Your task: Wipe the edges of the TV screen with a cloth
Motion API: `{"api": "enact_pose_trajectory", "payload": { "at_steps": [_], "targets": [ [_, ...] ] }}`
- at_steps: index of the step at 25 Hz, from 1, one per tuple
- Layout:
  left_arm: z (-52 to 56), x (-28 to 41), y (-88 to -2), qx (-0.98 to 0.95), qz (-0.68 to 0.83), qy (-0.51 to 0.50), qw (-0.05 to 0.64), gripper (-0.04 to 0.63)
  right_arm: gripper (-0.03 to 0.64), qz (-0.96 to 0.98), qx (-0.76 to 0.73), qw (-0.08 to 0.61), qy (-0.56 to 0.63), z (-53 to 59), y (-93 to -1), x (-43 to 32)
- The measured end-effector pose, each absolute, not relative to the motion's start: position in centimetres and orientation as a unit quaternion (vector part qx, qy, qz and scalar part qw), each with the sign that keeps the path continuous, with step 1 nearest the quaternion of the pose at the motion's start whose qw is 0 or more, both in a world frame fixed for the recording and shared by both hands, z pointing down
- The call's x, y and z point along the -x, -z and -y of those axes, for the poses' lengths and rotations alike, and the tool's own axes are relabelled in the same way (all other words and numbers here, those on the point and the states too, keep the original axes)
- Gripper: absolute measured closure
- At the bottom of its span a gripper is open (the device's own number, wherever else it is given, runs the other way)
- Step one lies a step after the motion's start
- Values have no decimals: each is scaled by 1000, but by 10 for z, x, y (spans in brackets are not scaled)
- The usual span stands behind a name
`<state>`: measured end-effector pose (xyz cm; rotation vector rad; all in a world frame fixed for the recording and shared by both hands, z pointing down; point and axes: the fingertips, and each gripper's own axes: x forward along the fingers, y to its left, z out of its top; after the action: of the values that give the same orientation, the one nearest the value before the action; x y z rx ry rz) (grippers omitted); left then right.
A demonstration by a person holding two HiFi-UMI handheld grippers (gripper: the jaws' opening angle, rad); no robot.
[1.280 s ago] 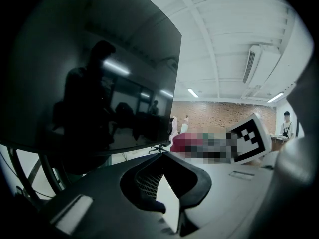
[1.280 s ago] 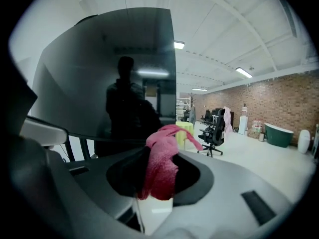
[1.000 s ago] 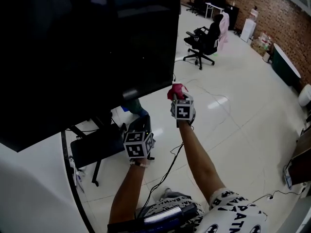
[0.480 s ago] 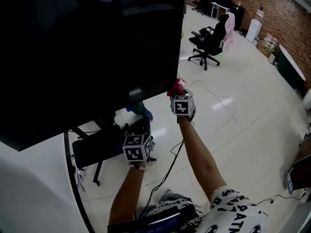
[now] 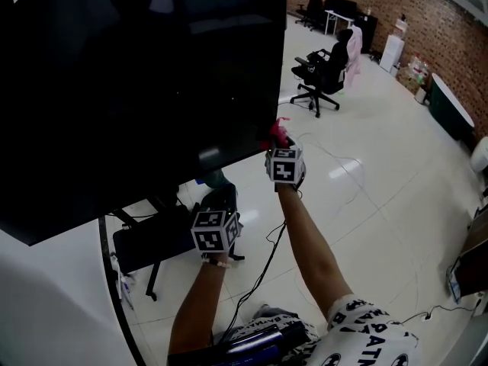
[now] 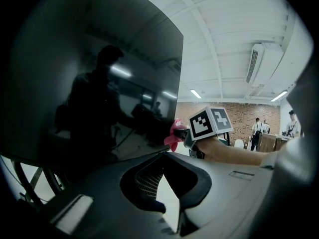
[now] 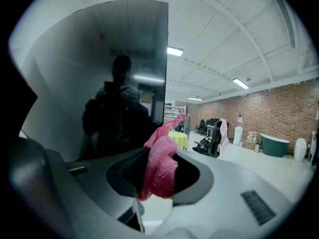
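Cloth [image 7: 159, 166], clamped in right fingers [image 7: 130, 173], seemingly touches TV screen [image 5: 137, 90] corner; left fingers [image 6: 147, 178] agape.

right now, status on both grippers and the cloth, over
Right gripper shut on pink terry cloth, at lower right corner of black TV screen. Left gripper open, empty, low below the screen. Nothing seen blocking the edge.

The cloth [image 5: 277, 133] sits in the right tool [image 5: 277, 145] at the TV screen's [image 5: 137, 82] lower right corner. The left tool [image 5: 219, 201] hangs lower left, under the screen's bottom edge. An office chair [image 5: 324, 71] stands behind, on the floor [image 5: 381, 151].
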<state>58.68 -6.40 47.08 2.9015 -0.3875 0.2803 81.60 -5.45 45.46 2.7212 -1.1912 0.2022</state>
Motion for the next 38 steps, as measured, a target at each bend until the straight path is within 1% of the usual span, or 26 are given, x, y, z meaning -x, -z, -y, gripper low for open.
{"api": "enact_pose_trajectory", "payload": {
  "at_steps": [6, 13, 22, 27, 38],
  "targets": [
    [63, -596, -432, -988, 110, -75, 83, 609, 486, 396, -914, 79, -32, 56, -405, -812],
    [61, -624, -369, -992, 100, -66, 29, 609, 485, 399, -914, 77, 14, 59, -343, -812],
    [75, -645, -306, -992, 112, -45, 22, 609, 485, 406, -911, 53, 38, 67, -286, -812],
    [71, -649, -265, -995, 102, -20, 1, 609, 485, 414, -907, 44, 61, 67, -248, -815],
    [60, -665, -231, -997, 77, -4, -10, 609, 485, 417, -897, 42, 140, 59, -138, -818]
  ]
}}
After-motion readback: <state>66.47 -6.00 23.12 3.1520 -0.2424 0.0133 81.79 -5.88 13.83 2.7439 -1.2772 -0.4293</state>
